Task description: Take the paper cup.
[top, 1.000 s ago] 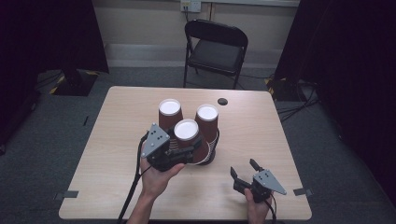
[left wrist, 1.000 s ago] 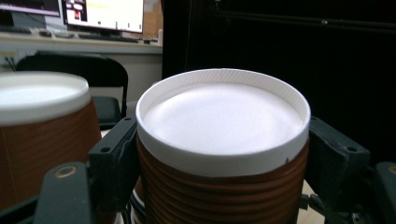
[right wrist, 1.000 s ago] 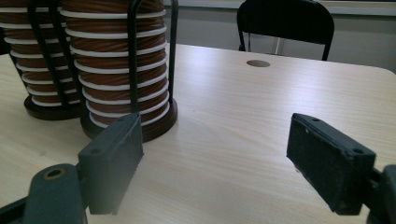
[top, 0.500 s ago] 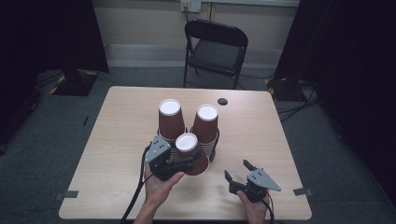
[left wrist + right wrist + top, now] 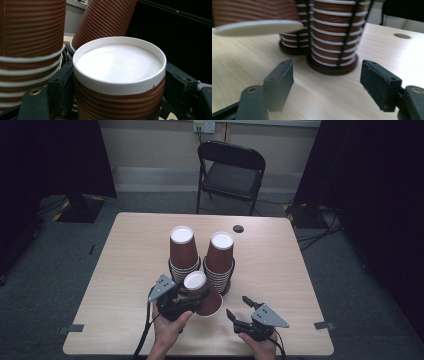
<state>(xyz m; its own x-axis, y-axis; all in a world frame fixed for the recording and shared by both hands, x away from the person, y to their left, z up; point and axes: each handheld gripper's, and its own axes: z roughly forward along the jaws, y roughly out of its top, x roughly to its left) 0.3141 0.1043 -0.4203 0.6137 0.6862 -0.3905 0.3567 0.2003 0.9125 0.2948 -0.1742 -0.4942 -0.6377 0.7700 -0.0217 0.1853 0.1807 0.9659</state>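
Note:
A brown ribbed paper cup (image 5: 204,296) hangs upside down and tilted, white base (image 5: 118,60) up, just above the table's near middle. My left gripper (image 5: 192,301) is shut on its sides, one black pad (image 5: 61,86) on each flank. Right behind it two stacks of like cups stand upside down in black wire holders, a left stack (image 5: 181,251) and a right stack (image 5: 220,259). To the right of the held cup, my right gripper (image 5: 237,305) is low over the table. Its jaws have just been closing but stand open, with nothing between them. It faces the right stack (image 5: 334,37).
The light wooden table (image 5: 300,270) has a round cable hole (image 5: 238,228) near its far edge. A black folding chair (image 5: 232,170) stands behind the table. Bare tabletop lies left and right of the stacks.
My left gripper has come down and toward the near edge with the cup, off the top of the stacks. The right gripper has shifted a little left and its jaws have narrowed.

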